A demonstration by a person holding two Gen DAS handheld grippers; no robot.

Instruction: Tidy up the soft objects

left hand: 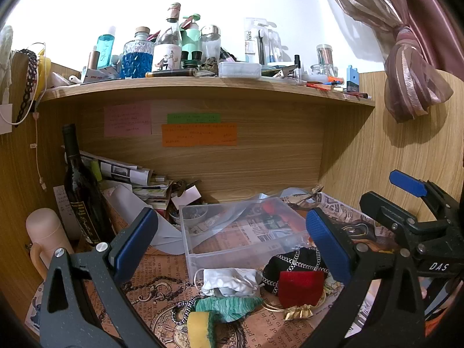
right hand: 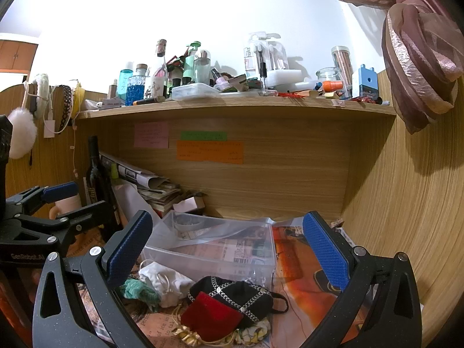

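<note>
Left wrist view: the left gripper (left hand: 232,243) hangs released above the soft pile at the desk's front edge, white pouch (left hand: 229,281) beside the clear bin (left hand: 243,232), presumably its destination. The right gripper (left hand: 406,194) reads "DAS".

Right wrist view: the right gripper (right hand: 229,249), spread and empty, faces the black mask (right hand: 232,293); the left gripper (right hand: 58,200) reads "GenRobot.AI".

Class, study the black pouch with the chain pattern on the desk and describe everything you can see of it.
The black pouch looks like soft dark fabric crossed by silver chain trim in a diamond pattern, with small studs where the chains meet. It lies slumped on the printed paper desk cover, just in front of the clear plastic box. A red velvet-looking box rests against its front and hides part of it. A thin black loop trails from its right side. Neither tool touches it.
</note>
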